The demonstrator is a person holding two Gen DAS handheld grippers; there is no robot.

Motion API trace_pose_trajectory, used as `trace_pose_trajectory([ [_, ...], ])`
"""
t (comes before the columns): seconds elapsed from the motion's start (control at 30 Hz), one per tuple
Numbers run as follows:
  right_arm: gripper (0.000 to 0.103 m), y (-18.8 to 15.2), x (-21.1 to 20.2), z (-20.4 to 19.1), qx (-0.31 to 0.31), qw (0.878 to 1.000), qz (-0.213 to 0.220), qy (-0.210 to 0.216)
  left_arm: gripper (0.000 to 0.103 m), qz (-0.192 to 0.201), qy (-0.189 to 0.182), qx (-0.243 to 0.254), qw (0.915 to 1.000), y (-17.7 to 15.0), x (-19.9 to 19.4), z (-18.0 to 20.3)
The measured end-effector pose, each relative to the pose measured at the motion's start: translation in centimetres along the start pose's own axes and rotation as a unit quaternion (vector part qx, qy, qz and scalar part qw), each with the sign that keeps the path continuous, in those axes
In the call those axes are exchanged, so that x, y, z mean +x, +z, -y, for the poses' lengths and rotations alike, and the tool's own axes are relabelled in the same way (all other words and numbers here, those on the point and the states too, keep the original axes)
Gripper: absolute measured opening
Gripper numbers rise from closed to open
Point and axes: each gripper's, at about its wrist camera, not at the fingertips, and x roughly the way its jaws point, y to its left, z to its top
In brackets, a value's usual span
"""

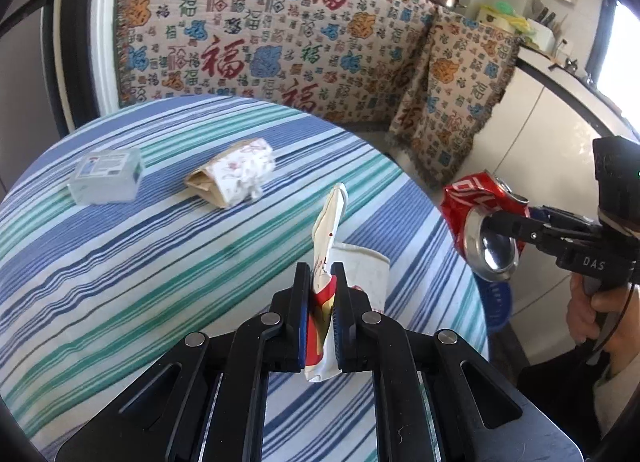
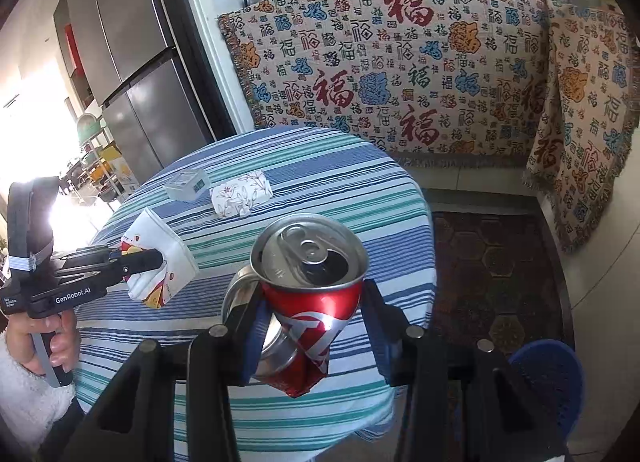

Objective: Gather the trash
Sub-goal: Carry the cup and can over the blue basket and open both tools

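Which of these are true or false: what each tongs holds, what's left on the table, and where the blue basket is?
1. The left tongs are shut on a flattened white wrapper. True.
2. The right tongs are empty. False: they grip a crushed red can.
3. A small box and a floral packet lie on the table. True.
4. The box and packet are stacked. False: they lie side by side.
5. The blue basket stands on the table. False: it sits on the floor beside it.
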Motion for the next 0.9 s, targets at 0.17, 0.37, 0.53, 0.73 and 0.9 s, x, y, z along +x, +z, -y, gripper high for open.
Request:
trace_pose_trajectory([
  [0.17, 0.045, -0.6, -1.9, 2.3, 0.015, 1.000, 0.010, -0.019, 0.008, -0.005, -0.022, 0.019, 0.9996, 0.8, 1.2, 3.7],
  [0.37, 0.045, -1.7, -5.2, 5.9, 0.043, 0.997, 0.029, -0.048, 0.008, -0.010, -0.056, 0.046, 0.9973, 2.0, 2.8, 8.8],
  [0.53, 0.045, -3.2, -8.0, 9.7, 0.071, 0.993, 0.034, -0.088, 0.008, -0.015, -0.088, 0.074, 0.9932, 2.7, 4.1, 13.6],
  [0.73, 0.045, -5.1, -11.3, 14.4, 0.105, 0.984, 0.038, -0.141, 0.008, -0.026, -0.129, 0.093, 0.9870, 3.0, 6.4, 19.3],
  [0.9, 0.045, -6.2, -13.5, 18.2, 0.115, 0.975, 0.028, -0.186, 0.008, -0.034, -0.153, 0.112, 0.9812, 3.4, 8.6, 23.6],
])
